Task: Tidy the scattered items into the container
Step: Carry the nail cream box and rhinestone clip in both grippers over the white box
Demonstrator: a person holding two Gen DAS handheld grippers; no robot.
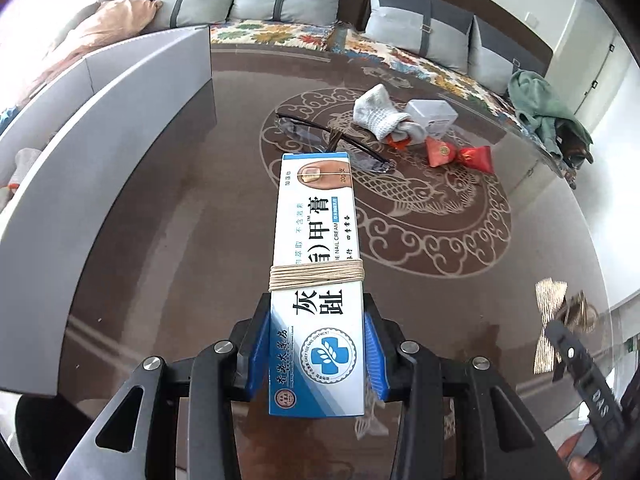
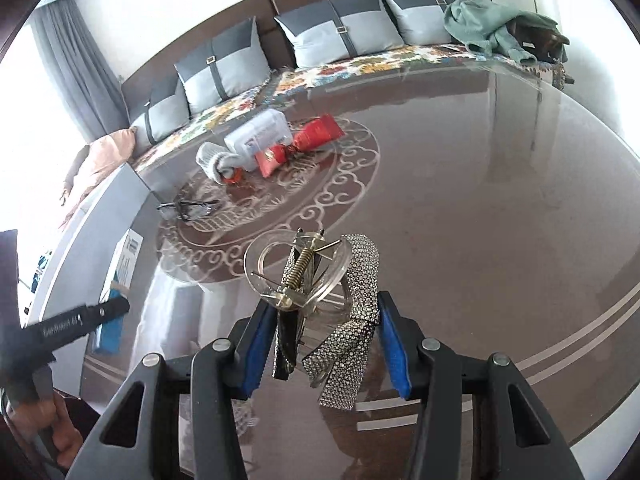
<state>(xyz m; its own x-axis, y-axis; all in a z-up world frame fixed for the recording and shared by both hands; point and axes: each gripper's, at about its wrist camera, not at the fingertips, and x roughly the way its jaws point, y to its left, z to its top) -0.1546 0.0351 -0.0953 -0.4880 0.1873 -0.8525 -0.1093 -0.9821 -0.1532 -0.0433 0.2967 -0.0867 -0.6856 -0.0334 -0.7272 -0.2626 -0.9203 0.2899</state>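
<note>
Two items are lifted at once, which suits a tidy-up with several things still scattered. Leftmost stands the grey container (image 1: pixel 120 92), its wall close beside the left gripper (image 1: pixel 318 354), probably so each drop needs only a short carry. That gripper is clenched on the near end of a long white-and-blue ointment box (image 1: pixel 316 248), bound with cord and jutting forward clear of the glass table (image 1: pixel 160 240); it points steeply down. Beyond the box tip lie the glasses (image 1: pixel 320 136), a grey sock (image 1: pixel 380 114), a small white box (image 1: pixel 432 114) and a red wrapped packet (image 1: pixel 460 154), all still out on the table. To the right, the right gripper (image 2: pixel 328 344) clasps a clear hair clip (image 2: pixel 296 276) with its rhinestone bow (image 2: pixel 352 336), pads pressing either side, tilted downward above the table.
</note>
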